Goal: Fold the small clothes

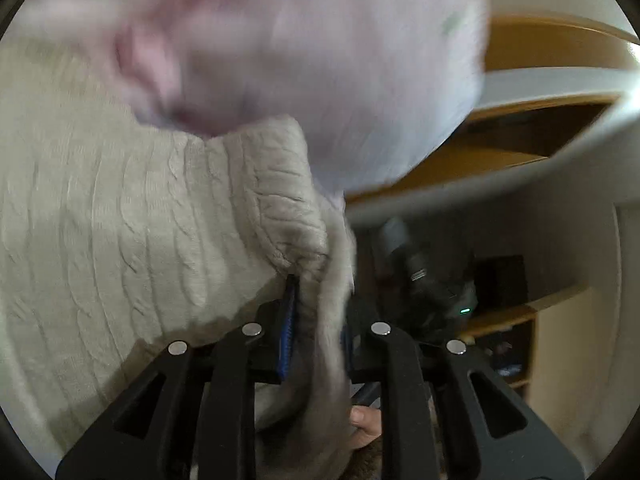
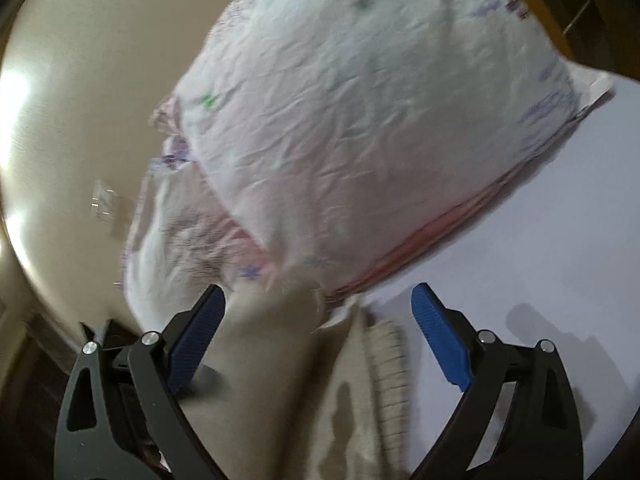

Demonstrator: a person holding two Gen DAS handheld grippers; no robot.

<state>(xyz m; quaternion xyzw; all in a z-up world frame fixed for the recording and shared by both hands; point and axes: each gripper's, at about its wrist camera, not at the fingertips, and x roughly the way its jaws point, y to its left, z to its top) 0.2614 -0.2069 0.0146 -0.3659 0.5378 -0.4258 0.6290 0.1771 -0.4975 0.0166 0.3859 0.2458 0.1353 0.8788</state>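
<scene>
A beige cable-knit garment (image 1: 132, 208) fills the left of the left wrist view. My left gripper (image 1: 316, 292) is shut on a fold of its edge, lifted off the table. A white cloth with small purple and green prints (image 2: 360, 120) lies bunched on the white table (image 2: 540, 240), with pink layers under it; it shows blurred in the left wrist view (image 1: 300, 52). My right gripper (image 2: 316, 312) is open, its blue pads (image 2: 438, 332) either side of the beige garment (image 2: 312, 380), which passes between them without being gripped.
The white table's rounded edge (image 1: 540, 148) runs across the left wrist view, with wooden flooring (image 1: 540, 44) and a wooden shelf unit (image 1: 504, 320) beyond. A cream wall (image 2: 80, 100) stands behind the cloth in the right wrist view.
</scene>
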